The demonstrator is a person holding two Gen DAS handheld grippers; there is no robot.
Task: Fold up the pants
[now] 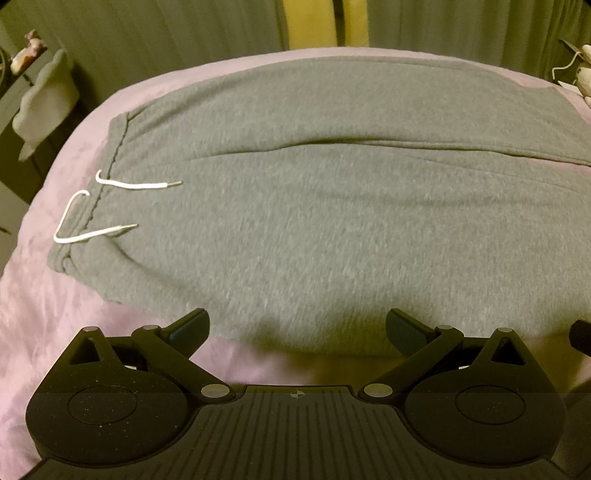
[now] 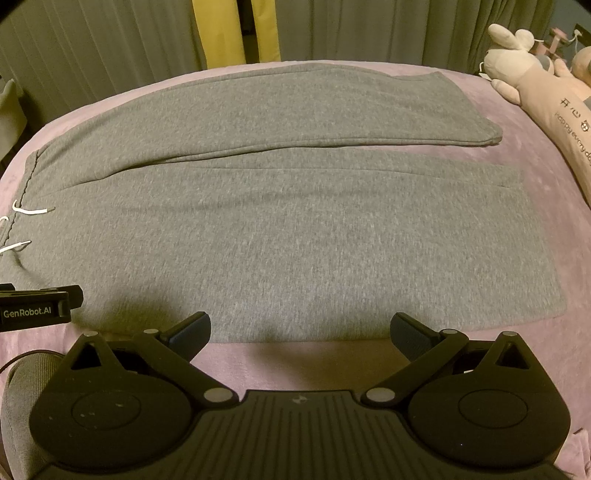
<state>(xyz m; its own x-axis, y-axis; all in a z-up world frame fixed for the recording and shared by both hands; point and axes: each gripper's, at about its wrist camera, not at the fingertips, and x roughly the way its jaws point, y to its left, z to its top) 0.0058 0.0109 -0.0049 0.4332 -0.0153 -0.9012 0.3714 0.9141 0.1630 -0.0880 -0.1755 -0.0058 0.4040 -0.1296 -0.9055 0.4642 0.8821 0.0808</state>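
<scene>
Grey sweatpants (image 1: 314, 206) lie flat on a pink bedspread (image 1: 55, 314), waistband to the left with a white drawstring (image 1: 96, 229), both legs running right. In the right wrist view the pants (image 2: 295, 229) show both leg hems at the right, far leg (image 2: 369, 110) and near leg (image 2: 480, 240) side by side. My left gripper (image 1: 297, 328) is open just above the near edge of the pants by the hip. My right gripper (image 2: 301, 332) is open at the near edge of the near leg. The left gripper (image 2: 40, 304) also shows at the left edge.
Pleated curtains (image 1: 166, 37) hang behind the bed, with a yellow strip (image 2: 221, 33) in the gap. Plush toys (image 2: 535, 81) lie along the bed's right side. A pale object (image 1: 44, 99) and dark furniture stand left of the bed. A grey sleeve (image 2: 22, 398) appears at lower left.
</scene>
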